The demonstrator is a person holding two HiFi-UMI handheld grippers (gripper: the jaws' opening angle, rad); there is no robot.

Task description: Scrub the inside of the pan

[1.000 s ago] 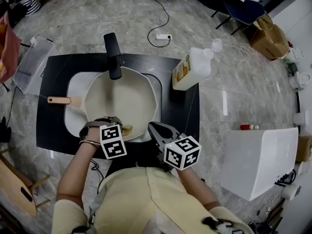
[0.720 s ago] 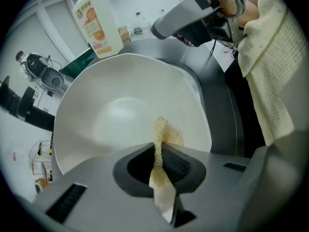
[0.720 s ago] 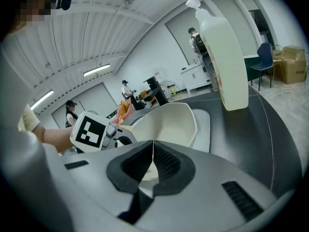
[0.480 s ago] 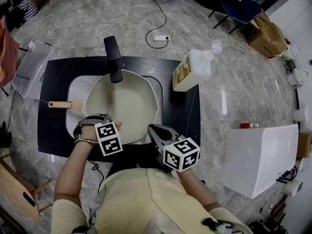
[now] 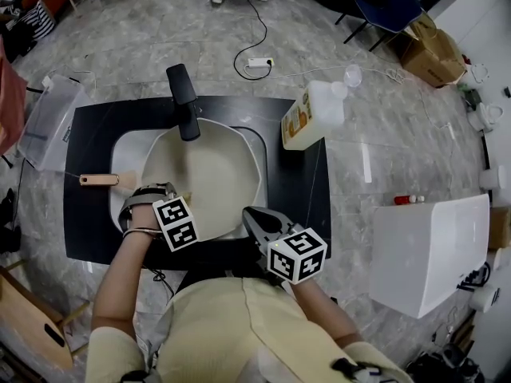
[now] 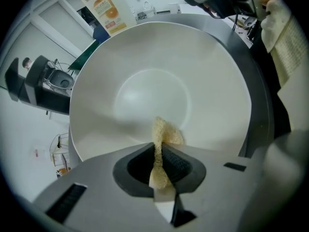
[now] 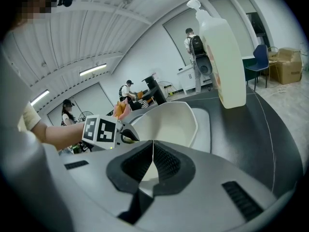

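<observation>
Pinching a yellowish sponge [image 6: 165, 134] in the left gripper [image 6: 161, 148] against the white pan's [image 6: 159, 66] near inner wall, with the right gripper [image 7: 152, 148] closed, empty, near its rim.

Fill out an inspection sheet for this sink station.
Surface: black countertop with inset sink.
Job's things: cream pan in the sink under the black faucet; yellow sponge over its near inner wall.
Clutter: detergent bottle on the countertop, right of the sink.
Grippers: left gripper shut on the sponge; right gripper shut, empty, beside the pan's near rim.
Cables: black cable and white power strip on the floor beyond the countertop.
Surroundings: white box, cardboard box, blue chair.
</observation>
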